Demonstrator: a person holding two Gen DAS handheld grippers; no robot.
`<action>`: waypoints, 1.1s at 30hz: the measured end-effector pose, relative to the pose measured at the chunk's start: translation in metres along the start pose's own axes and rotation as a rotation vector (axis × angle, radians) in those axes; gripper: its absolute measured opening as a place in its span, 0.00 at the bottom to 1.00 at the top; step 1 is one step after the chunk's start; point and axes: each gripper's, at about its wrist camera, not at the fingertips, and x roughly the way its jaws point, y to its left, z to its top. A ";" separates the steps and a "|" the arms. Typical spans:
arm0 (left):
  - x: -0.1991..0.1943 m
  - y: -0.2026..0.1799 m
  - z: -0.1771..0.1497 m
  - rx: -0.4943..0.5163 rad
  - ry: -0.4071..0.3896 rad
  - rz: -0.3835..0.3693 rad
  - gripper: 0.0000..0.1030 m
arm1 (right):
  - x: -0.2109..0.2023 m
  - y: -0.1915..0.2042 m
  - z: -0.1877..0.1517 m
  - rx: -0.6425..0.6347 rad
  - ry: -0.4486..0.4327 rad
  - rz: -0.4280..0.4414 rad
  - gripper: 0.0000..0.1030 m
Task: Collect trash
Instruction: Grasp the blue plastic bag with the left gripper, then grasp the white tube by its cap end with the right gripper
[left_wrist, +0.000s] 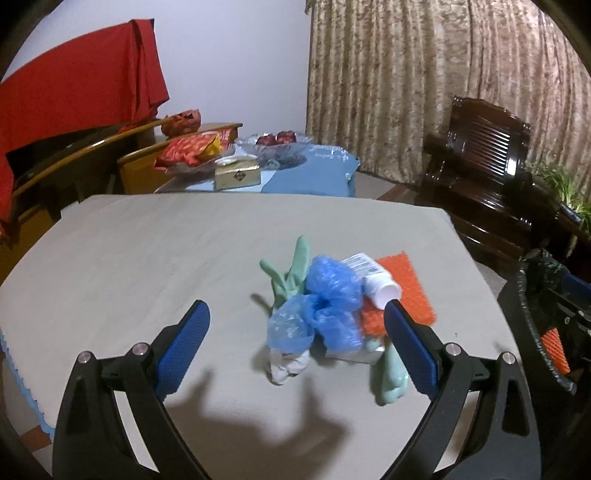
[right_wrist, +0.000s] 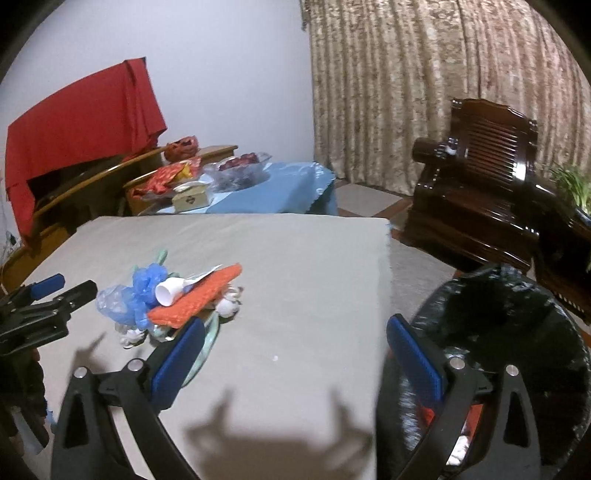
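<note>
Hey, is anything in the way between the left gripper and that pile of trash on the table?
Nothing visible. The left gripper is open and faces the trash pile directly, with only bare table before it. The blue plastic bag is the nearest piece, lying between the fingers' line of approach.
</note>
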 end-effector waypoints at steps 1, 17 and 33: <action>0.004 0.002 -0.002 0.001 0.006 0.001 0.90 | 0.003 0.002 0.000 -0.001 0.002 0.002 0.94; 0.078 -0.003 -0.006 0.006 0.101 -0.033 0.69 | 0.035 0.008 -0.006 -0.014 0.063 -0.009 0.94; 0.092 -0.009 -0.007 -0.030 0.110 -0.131 0.08 | 0.044 0.014 -0.001 -0.019 0.057 0.004 0.94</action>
